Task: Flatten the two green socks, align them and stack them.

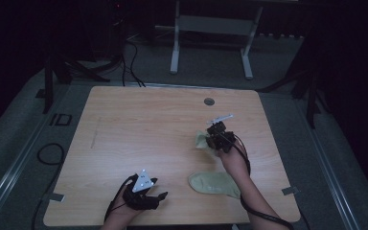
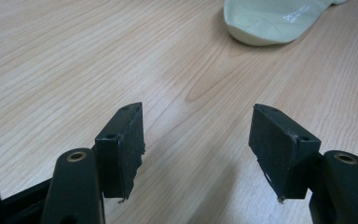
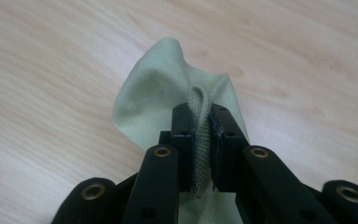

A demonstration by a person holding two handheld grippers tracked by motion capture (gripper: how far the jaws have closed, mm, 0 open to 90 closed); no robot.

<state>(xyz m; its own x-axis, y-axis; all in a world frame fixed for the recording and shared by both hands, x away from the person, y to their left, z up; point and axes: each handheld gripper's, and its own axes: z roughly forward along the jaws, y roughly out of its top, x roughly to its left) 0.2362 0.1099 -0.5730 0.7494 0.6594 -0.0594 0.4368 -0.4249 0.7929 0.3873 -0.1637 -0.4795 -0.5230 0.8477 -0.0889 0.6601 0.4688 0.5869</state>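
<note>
Sock (image 3: 168, 88) is soft and floppy; your right hand-held gripper (image 3: 200, 140) pinches its cuff, beyond the second sock (image 1: 214, 184). Left hand-held gripper (image 2: 198, 144) spread.

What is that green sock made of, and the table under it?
The held sock looks like soft knitted cloth, matte, with a mesh-like cuff pinched in the right tool. The table looks like pale wood or wood-look laminate: smooth, with grain lines.

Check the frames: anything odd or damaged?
Minor wear: the left gripper has frayed pad edges, jaws open over bare table. Otherwise normal: right gripper pinches one green sock; the other sock lies flat.
</note>
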